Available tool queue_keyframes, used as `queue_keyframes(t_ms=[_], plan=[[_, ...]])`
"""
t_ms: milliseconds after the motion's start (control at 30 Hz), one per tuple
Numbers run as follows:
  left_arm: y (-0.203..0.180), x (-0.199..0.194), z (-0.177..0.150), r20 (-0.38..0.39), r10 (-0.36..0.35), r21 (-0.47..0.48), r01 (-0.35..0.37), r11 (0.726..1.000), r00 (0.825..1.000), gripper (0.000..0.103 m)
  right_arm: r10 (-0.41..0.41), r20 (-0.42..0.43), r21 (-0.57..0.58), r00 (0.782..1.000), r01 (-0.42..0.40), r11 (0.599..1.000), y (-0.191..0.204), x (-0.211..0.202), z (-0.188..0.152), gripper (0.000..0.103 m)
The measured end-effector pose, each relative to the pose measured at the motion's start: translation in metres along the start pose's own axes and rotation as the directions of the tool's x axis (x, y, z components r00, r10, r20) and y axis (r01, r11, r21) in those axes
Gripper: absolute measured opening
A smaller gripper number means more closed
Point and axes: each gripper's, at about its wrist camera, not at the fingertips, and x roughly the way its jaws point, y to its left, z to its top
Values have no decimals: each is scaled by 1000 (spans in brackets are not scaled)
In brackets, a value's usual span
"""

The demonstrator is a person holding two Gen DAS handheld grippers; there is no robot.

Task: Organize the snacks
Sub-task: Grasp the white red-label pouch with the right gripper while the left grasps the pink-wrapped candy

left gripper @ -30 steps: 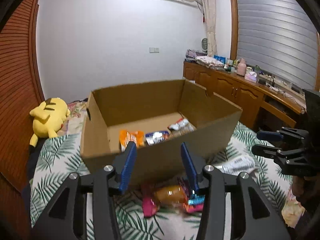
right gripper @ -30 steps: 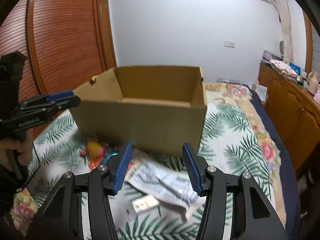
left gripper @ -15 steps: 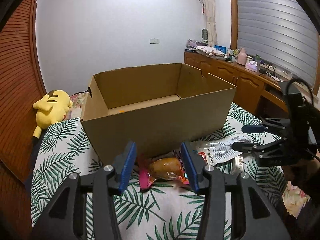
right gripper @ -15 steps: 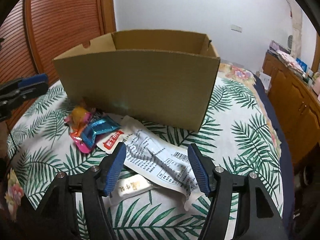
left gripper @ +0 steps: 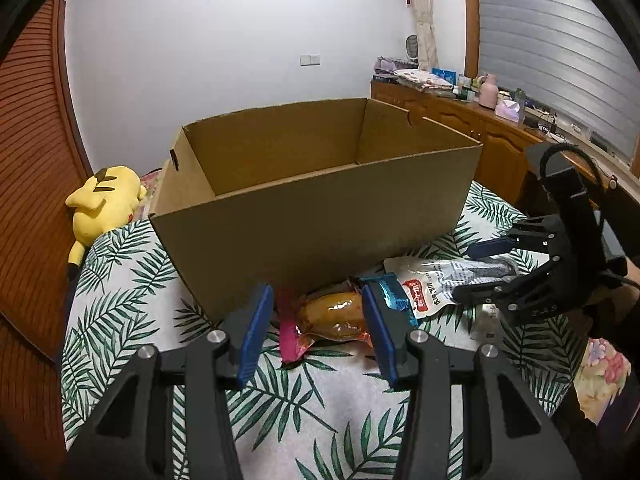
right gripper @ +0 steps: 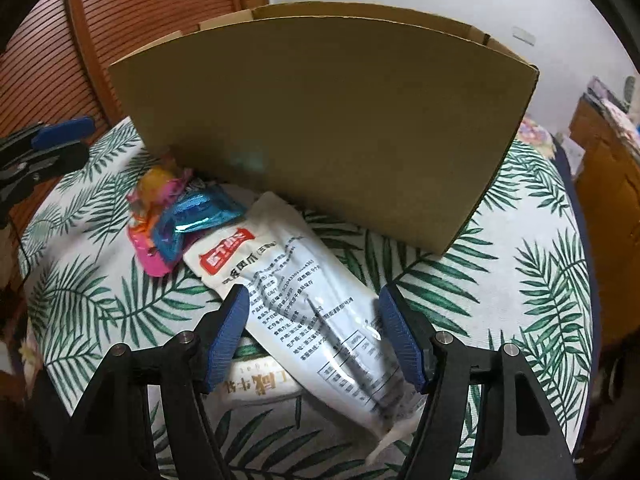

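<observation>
Cardboard dominates my view: a plain brown box (left gripper: 316,216), open at the top, with flat matte walls and a small notch cut in its far rim. It sits on a bed covered by a soft white sheet (left gripper: 120,280) printed with green palm fronds. Snacks lie on the sheet just in front of the box's near wall. I see a glossy, crinkled pink packet (left gripper: 292,336) with an orange-yellow filling showing through clear film, a shiny blue foil packet (right gripper: 200,212) partly on top of it, and a long, flat white pouch (right gripper: 312,304) with a red label and dense black print. One end of the pouch rests against the blue packet. A smaller white packet (right gripper: 256,384) peeks out from under the pouch.

My left claw (left gripper: 316,332) stands partly open with nothing held; its ribbed blue pads frame the pink packet without pressing on it. My right claw (right gripper: 314,336) has just been opening wider; the white pouch lies between its blue pads, and they do not squeeze it.

Around the bed I see a white wall, a reddish slatted wooden door (left gripper: 28,200) on the left, a wooden cabinet (left gripper: 480,128) cluttered with bottles and cloths, and grey window blinds (left gripper: 560,60). A yellow plush toy (left gripper: 104,204) lies at the bed's far left edge.
</observation>
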Motion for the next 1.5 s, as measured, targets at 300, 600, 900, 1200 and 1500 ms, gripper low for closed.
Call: queue_keyframes(t_ms=[300,600,900,1200,1500], plan=[[-2,7,-8,-23,-14,3,14,1000,1000,47,-1,-23,-58,1000,0,998,12,-2,-12,79],[-4,29,-12,-81,-12,38,16,999,997,47,-36,22,-36,999,37,999,19,8,-10,77],[-4,37,1,-89,-125,99,134,986,988,35,-36,35,-36,999,37,999,16,3,-14,77],[-8,59,16,-146,-175,128,194,973,974,40,-36,36,-36,999,37,999,18,5,-14,77],[6,64,5,-243,-190,80,214,974,951,48,-36,36,-36,999,37,999,17,5,-14,77]])
